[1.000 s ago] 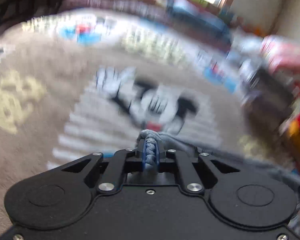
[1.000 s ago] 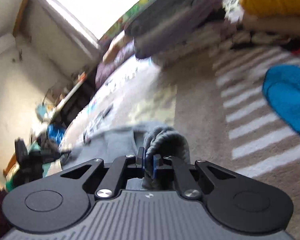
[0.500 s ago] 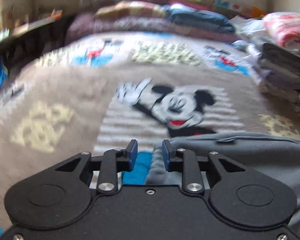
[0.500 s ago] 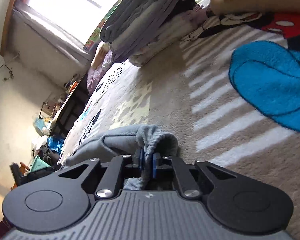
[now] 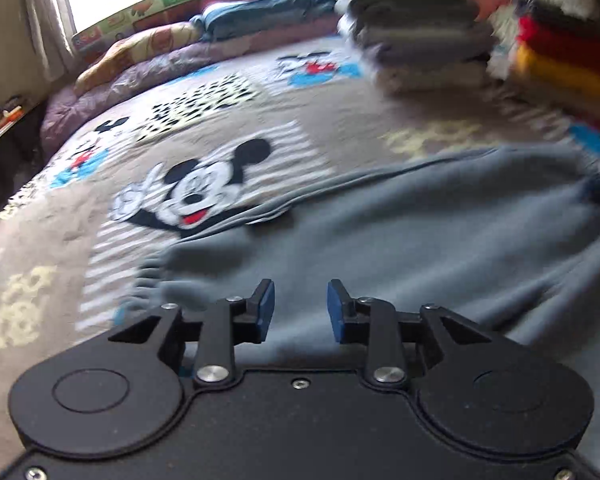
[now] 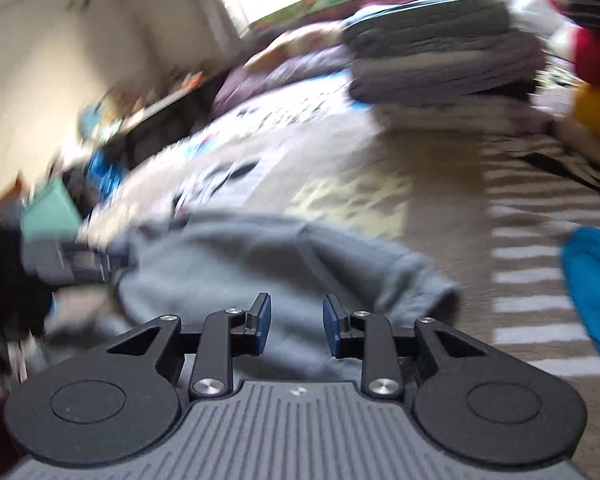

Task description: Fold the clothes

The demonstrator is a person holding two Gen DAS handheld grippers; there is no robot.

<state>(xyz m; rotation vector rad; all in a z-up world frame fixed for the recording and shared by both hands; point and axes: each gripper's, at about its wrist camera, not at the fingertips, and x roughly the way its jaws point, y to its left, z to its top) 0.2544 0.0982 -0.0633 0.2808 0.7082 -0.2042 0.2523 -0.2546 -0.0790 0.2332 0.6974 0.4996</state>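
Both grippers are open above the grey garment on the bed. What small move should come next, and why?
Probably lower the right gripper onto the sleeve cuff and close on it. Both it and the left gripper are open and empty, and the grey garment lies spread on the blanket, so a new fold needs a grasp.

Grey sweatshirt point(image 5: 400, 240) lies spread on the blanket point(image 5: 52, 240).

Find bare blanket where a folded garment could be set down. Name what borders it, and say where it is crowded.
Free: the blanket left of the grey garment, around the mouse print; also the strip between garment and stacks. Crowded: the far right corner, with folded stacks and red and yellow piles.
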